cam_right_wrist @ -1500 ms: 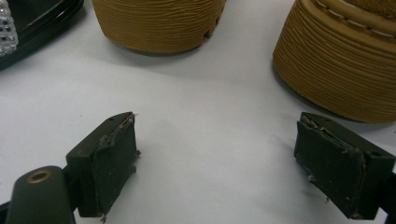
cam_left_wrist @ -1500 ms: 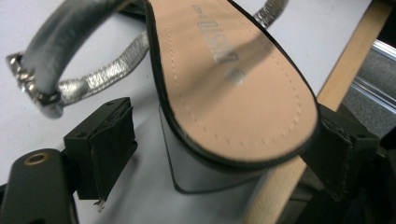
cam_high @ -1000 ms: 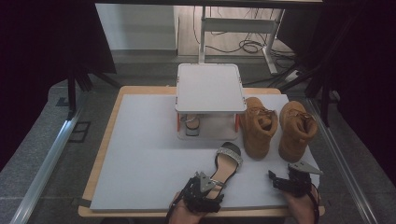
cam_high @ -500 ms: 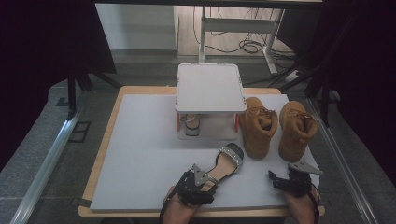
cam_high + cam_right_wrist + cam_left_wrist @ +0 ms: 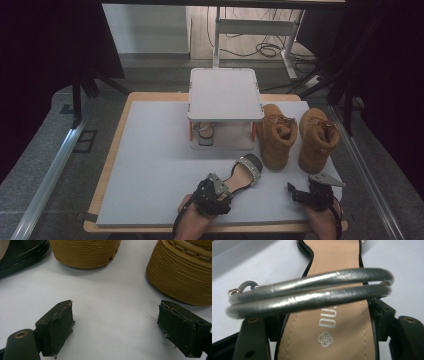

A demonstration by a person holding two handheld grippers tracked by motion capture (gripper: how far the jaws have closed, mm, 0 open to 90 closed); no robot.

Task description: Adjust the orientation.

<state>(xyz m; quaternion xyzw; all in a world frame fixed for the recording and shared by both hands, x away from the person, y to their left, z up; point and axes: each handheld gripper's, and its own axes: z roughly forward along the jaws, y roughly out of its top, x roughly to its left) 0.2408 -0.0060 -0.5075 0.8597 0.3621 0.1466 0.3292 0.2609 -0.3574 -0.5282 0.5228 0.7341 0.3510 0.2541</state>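
**Left gripper closing on the sandal; shoes not yet paired on the rack**

On the white table mat [image 5: 150, 165] a small two-level shoe rack [image 5: 225, 95] stands at the far middle. Its top shelf is bare, and one sandal [image 5: 204, 134] already sits on the lower level. Two tan boots [image 5: 277, 134] stand just right of the rack, untouched. By the look of it, the work is putting shoes away, and most of it is left: the second sandal has yet to be lifted, and the boots wait.

That heeled sandal [image 5: 245, 170] lies near the front of the mat, toe pointing toward the boots. The left gripper [image 5: 214, 192] has its jaws on either side of the heel end and has just been closing; in the left gripper view they flank the sole's edges, close in, though whether the pads press yet I cannot tell. The right gripper [image 5: 115, 327] rests at the front right with jaws wide and nothing between them.

The sandal [image 5: 337, 315] has a tan insole with a printed silver logo, a glossy black rim, a doubled silver ankle strap [image 5: 312, 293] with a small buckle, and a studded toe band.
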